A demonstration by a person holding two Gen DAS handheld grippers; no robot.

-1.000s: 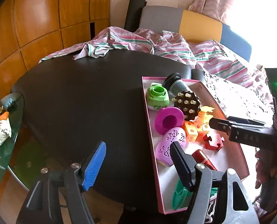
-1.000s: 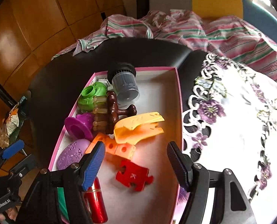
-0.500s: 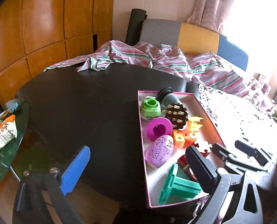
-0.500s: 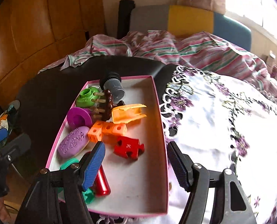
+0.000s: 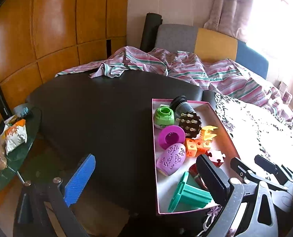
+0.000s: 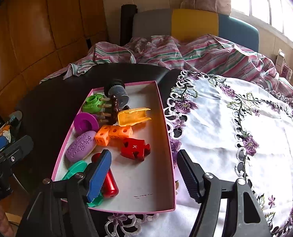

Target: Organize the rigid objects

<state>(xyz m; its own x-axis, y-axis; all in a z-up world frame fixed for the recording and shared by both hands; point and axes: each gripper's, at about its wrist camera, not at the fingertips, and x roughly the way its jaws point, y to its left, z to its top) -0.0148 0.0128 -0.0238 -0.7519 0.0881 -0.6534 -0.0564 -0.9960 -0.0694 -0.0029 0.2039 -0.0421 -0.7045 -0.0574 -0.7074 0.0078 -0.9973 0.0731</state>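
A shallow pink-rimmed cardboard box sits at centre-left of the right wrist view, on a black table beside a white embroidered cloth with purple flowers. Inside it lie a green ring-shaped piece, a dark brown pegged piece, a grey cylinder with a black cap, a yellow-orange scoop, a row of orange cubes, a red puzzle piece, a magenta round cup, a lilac patterned oval, a red glossy cylinder and a teal spool. The left gripper stands wide open at the bottom of its view, empty, one finger over the table and one over the box. The right gripper is partly open, empty, above the box's near end.
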